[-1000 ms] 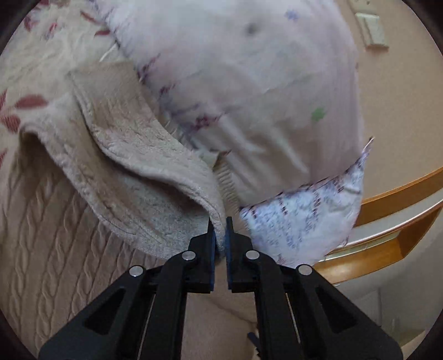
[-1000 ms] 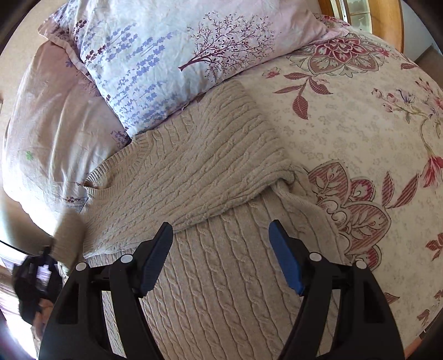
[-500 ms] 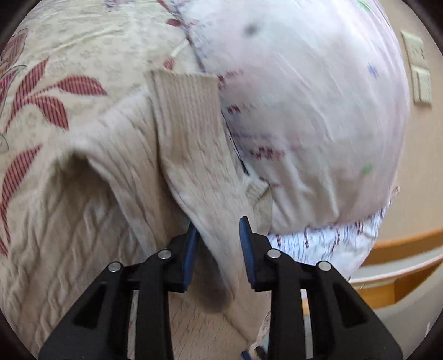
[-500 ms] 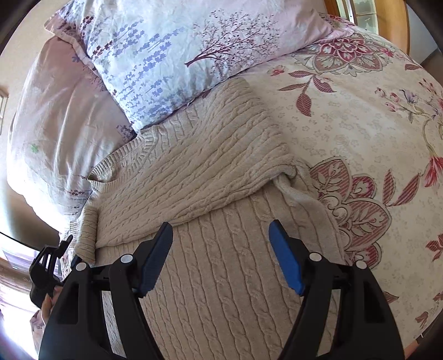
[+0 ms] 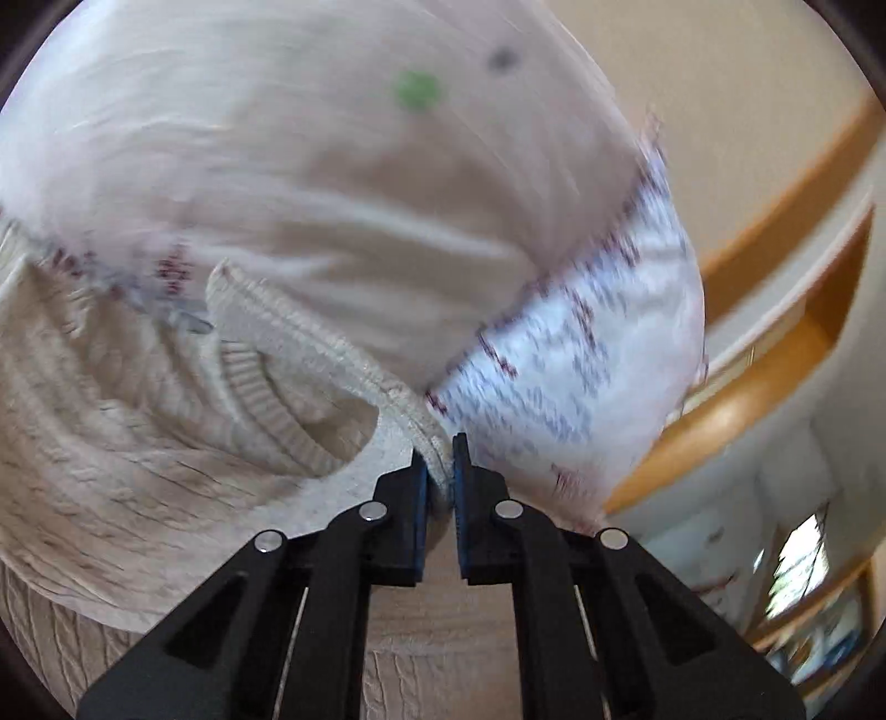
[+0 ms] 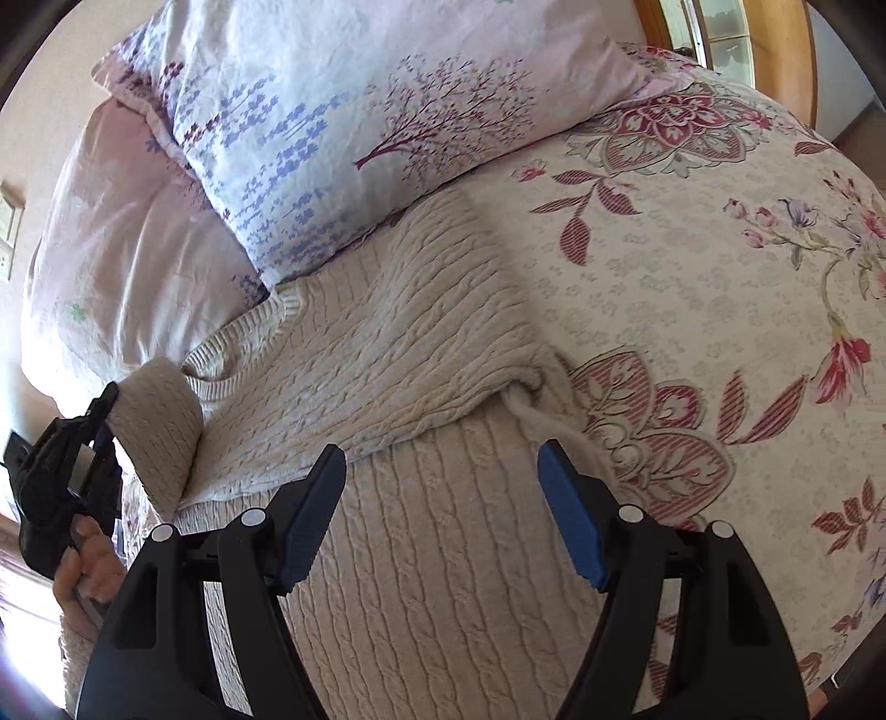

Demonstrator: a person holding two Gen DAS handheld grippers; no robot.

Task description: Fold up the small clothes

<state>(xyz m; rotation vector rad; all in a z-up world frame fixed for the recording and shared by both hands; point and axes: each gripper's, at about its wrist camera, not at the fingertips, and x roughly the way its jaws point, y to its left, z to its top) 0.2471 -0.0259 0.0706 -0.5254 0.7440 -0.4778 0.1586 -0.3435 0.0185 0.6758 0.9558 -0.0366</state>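
A soft, limp knit sweater (image 6: pixel 387 354) is spread mid-frame on the bedspread (image 6: pixel 692 288). Its ribbed edge, judged the firmest hold, has just been clenched by the left gripper (image 5: pixel 440 471); the right gripper (image 6: pixel 443 509) is held released above.

A big bed fills most of the right wrist view. Its cover (image 6: pixel 692 288) is cream with red leaves and pink flowers. Two pillows lie at the top left: one pale blue and white with purple trees (image 6: pixel 354 122), and a pink one (image 6: pixel 111 232) to its left. A light switch (image 6: pixel 8 232) sits on the beige wall at the far left edge. A wooden frame with glass (image 6: pixel 720 39) shows at the top right. In the blurry left wrist view, orange wooden trim (image 5: pixel 775 354) curves down the right side, and bright light comes from a window (image 5: pixel 803 559) at the lower right.
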